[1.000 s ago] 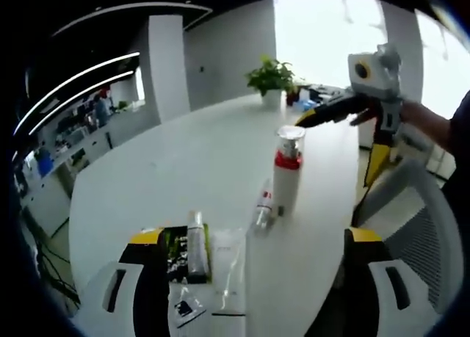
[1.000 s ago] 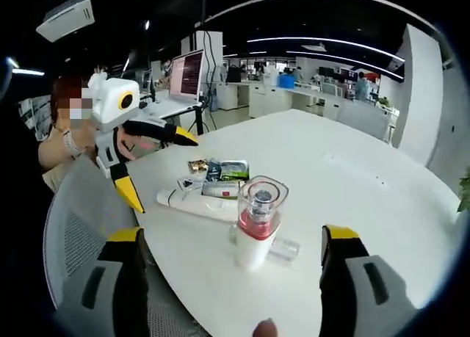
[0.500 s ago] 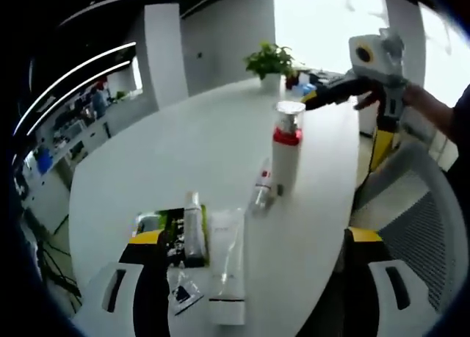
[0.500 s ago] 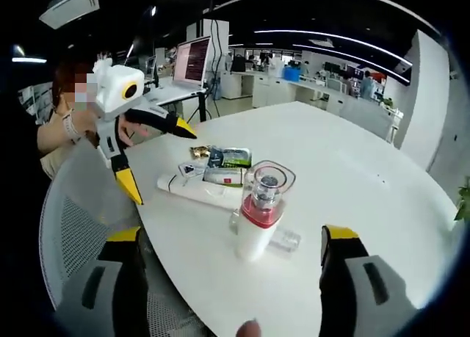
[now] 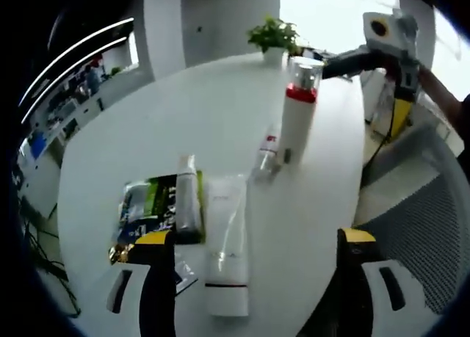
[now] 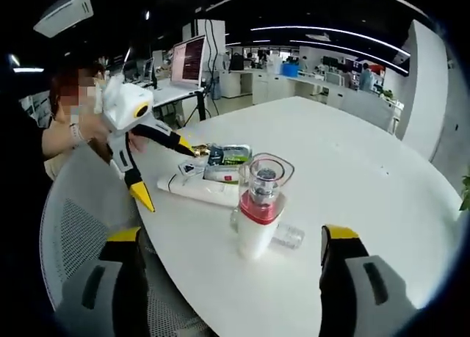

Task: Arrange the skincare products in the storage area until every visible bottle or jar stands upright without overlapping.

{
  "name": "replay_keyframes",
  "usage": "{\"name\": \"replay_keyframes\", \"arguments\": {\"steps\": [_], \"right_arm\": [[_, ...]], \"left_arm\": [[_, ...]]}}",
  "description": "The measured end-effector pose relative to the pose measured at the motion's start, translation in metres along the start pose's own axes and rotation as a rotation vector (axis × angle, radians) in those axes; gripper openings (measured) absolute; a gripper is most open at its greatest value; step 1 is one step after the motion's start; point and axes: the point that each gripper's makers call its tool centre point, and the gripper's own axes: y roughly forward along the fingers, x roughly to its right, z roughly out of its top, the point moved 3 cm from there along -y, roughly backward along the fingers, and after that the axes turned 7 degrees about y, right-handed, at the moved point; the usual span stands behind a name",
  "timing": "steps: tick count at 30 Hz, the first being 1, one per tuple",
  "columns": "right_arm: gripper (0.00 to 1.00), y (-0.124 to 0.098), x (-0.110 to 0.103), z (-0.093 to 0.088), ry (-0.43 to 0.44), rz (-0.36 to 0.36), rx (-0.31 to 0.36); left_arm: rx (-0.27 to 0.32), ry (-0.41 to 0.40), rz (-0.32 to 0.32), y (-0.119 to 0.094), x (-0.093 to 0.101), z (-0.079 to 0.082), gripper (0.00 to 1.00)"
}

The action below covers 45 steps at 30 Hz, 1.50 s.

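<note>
On the white tabletop (image 5: 183, 117) the skincare products are sitting in a loose cluster. A tall white pump bottle (image 5: 299, 109) with a red collar and clear cap is standing upright. Touching its base, a small clear bottle (image 5: 266, 155) is lying on its side. Nearer the left tongs (image 5: 250, 278), a white tube (image 5: 226, 241) is lying flat, with a slimmer tube (image 5: 187, 201) just beside it, resting on a green sachet (image 5: 147, 208).

Both sets of tongs are hanging spread wide with nothing between their jaws. The left tongs are hovering low over the flat tubes; the right tongs (image 6: 231, 278) are facing the pump bottle (image 6: 257, 205) from the opposite side.

The white tube is probably soft and will be squashing under pressure, so gripping it across the stiffer cap end or shoulder seems wiser than across the belly. It looks light, and standing it on its cap will be tippy. The small clear bottle seems rigid, slick and apt to roll; I cannot tell which end carries its cap, so a pinch across its middle looks safest. The pump bottle is top-heavy, so nearby moves risk toppling it.
</note>
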Motion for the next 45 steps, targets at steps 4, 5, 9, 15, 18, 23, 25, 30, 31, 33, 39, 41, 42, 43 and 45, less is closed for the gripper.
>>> {"name": "replay_keyframes", "arguments": {"steps": [4,5,9,15,18,23,25,30,31,33,39,41,42,43,45], "right_arm": [[0.99,0.002,0.0,0.003,0.005,0.0,0.014],[0.99,0.002,0.0,0.003,0.007,0.001,0.015],[0.97,0.003,0.001,0.003,0.023,0.007,0.016],[0.95,0.005,0.001,0.002,0.028,0.013,0.009],[0.95,0.005,0.002,0.002,0.028,0.01,0.01],[0.95,0.005,0.003,0.002,0.029,0.007,0.006],[0.96,0.005,0.003,0.002,0.034,0.009,0.005],[0.94,0.004,0.004,0.005,0.058,0.012,0.026],[0.94,0.004,0.005,0.004,0.06,0.012,0.023],[0.93,0.004,0.006,0.004,0.057,0.005,0.023],[0.91,0.004,0.006,0.005,0.066,0.005,0.025],[0.91,0.005,0.005,0.004,0.072,0.006,0.026],[0.91,0.005,0.005,0.004,0.077,0.009,0.028],[0.91,0.005,0.005,0.004,0.08,0.008,0.028],[0.9,0.005,0.005,0.003,0.082,0.008,0.027]], "left_arm": [[-0.035,-0.013,-0.01,0.006,-0.002,-0.008,0.81],[-0.041,-0.015,-0.012,0.007,-0.002,-0.009,0.81],[-0.066,-0.031,-0.023,0.012,-0.005,-0.015,0.77],[-0.089,-0.041,-0.034,0.019,-0.008,-0.02,0.7],[-0.094,-0.052,-0.037,0.022,-0.009,-0.02,0.66],[-0.11,-0.058,-0.034,0.029,-0.013,-0.022,0.59],[-0.111,-0.059,-0.032,0.03,-0.014,-0.022,0.55],[-0.125,-0.077,-0.031,0.035,-0.016,-0.023,0.48],[-0.128,-0.08,-0.032,0.036,-0.016,-0.023,0.47],[-0.133,-0.082,-0.032,0.037,-0.017,-0.024,0.46],[-0.163,-0.079,-0.021,0.043,-0.018,-0.026,0.43],[-0.175,-0.061,-0.01,0.044,-0.02,-0.026,0.41],[-0.179,-0.056,-0.007,0.043,-0.02,-0.026,0.39],[-0.18,-0.055,-0.005,0.044,-0.021,-0.027,0.38],[-0.18,-0.041,-0.001,0.044,-0.023,-0.027,0.36]]}}
